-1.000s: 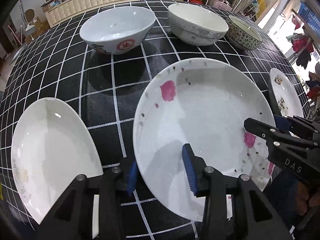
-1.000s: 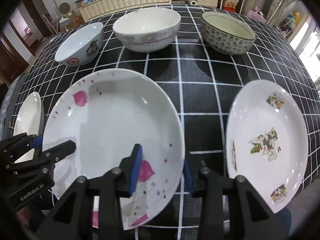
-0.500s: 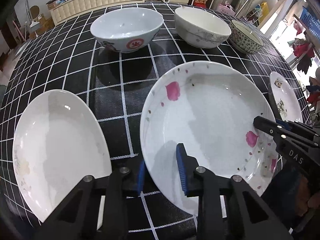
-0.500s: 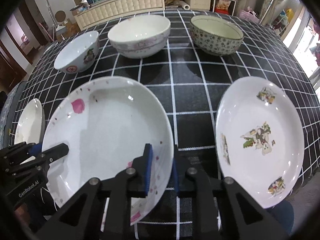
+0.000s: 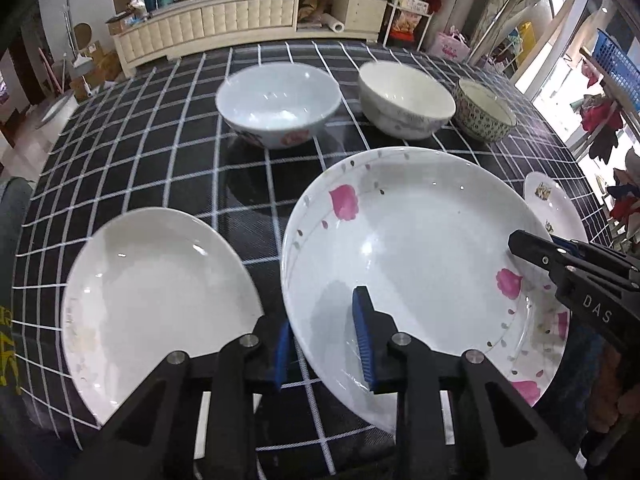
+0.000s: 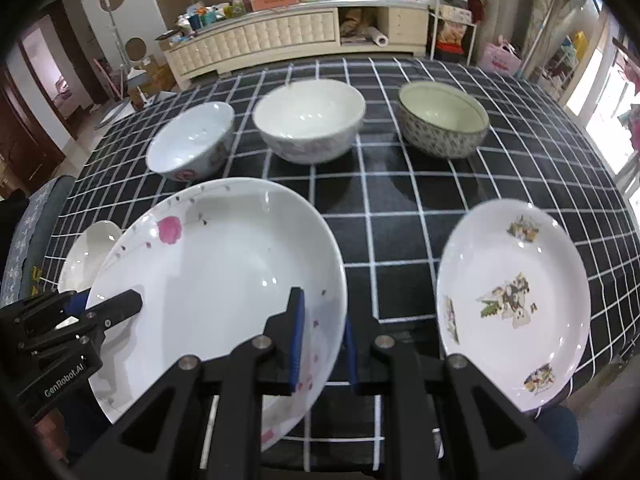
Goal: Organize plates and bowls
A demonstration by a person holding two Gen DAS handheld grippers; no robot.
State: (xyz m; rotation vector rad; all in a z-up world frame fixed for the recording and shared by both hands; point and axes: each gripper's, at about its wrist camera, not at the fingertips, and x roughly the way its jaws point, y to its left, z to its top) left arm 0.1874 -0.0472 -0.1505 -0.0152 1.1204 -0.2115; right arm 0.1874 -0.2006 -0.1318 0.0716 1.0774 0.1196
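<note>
A large white plate with pink flowers (image 5: 416, 256) (image 6: 224, 264) is held above the black checked table by both grippers. My left gripper (image 5: 324, 340) is shut on its near left rim; it shows at the left of the right wrist view (image 6: 100, 312). My right gripper (image 6: 320, 340) is shut on its near right rim; it shows at the right of the left wrist view (image 5: 560, 256). A plain white plate (image 5: 156, 300) lies to the left. A plate with cartoon prints (image 6: 516, 304) lies to the right.
Three bowls stand in a row at the back: a white bowl with red marks (image 5: 280, 104) (image 6: 192, 140), a wide cream bowl (image 5: 404, 96) (image 6: 312, 120), and a dark patterned bowl (image 5: 484, 112) (image 6: 444, 120). The near table edge lies just below the plates.
Both grippers have closed on the flowered plate's rim and raised it off the table; the views have pulled back and up.
</note>
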